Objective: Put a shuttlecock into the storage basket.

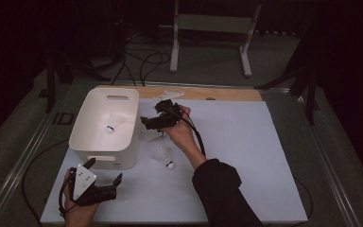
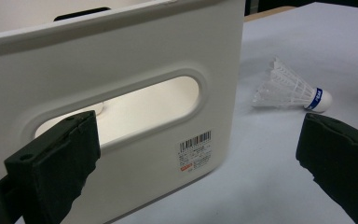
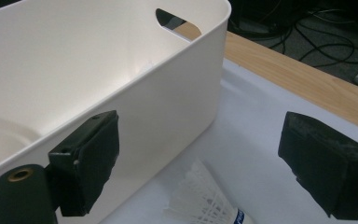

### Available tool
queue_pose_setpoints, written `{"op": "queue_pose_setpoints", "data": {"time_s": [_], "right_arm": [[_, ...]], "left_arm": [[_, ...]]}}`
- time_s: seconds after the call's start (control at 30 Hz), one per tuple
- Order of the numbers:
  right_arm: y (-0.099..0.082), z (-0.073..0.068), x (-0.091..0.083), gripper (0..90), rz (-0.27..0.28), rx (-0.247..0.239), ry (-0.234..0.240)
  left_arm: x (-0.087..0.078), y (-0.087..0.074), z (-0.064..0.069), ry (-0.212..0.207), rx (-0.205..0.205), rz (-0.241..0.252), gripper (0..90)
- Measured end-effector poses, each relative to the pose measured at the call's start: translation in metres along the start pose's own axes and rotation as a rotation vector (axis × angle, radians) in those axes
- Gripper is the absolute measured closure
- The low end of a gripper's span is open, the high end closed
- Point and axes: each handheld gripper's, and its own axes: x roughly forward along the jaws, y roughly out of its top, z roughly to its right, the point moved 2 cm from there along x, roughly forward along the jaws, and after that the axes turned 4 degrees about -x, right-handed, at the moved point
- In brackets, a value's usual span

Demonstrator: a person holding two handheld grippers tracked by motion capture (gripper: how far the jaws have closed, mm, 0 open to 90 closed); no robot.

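**Shuttlecocks around a white bin, both grippers empty**

In the high view a white plastic bin (image 1: 105, 127) stands at centre left of the frame on a pale blue-grey mat (image 1: 246, 156), which covers a wooden table (image 1: 227, 93) whose bare edge shows along the mat's far side. One shuttlecock (image 1: 112, 124) lies inside the bin, cork toward the near wall. A second shuttlecock (image 1: 164, 157) lies on the mat just right of the bin's near right corner, at the middle of the frame, cork pointing lower right. A third shuttlecock (image 1: 157, 137) lies on the mat close under the right gripper, partly hidden by it.

The right gripper (image 1: 147, 124) sits at the centre of the frame, just right of the bin's right wall, held by a hand in a dark sleeve (image 1: 220, 187). In the right gripper view its jaws stand wide apart with nothing between them; the bin's wall (image 3: 168, 112) fills the left side and the feathers of the shuttlecock (image 3: 205, 198) show at the bottom centre, below the gap.

The left gripper (image 1: 106, 172) is at the lower left of the frame, just in front of the bin's near wall. In the left gripper view its jaws are also spread wide and hold nothing; the bin's handle slot (image 2: 121, 109) lies ahead at left, a barcode label (image 2: 195, 150) below it, and the shuttlecock (image 2: 291, 91) with a blue band at its cork lies on the mat at the upper right.
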Motion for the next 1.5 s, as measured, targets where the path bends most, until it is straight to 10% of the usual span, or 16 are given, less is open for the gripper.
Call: {"op": "queue_pose_setpoints", "data": {"time_s": [1.5], "right_arm": [[-0.03,0.002,0.04,10.3,-0.129,-0.01,-0.04]], "left_arm": [[0.0,0.0,0.0,-0.001,-0.002,0.001,0.2]]}}
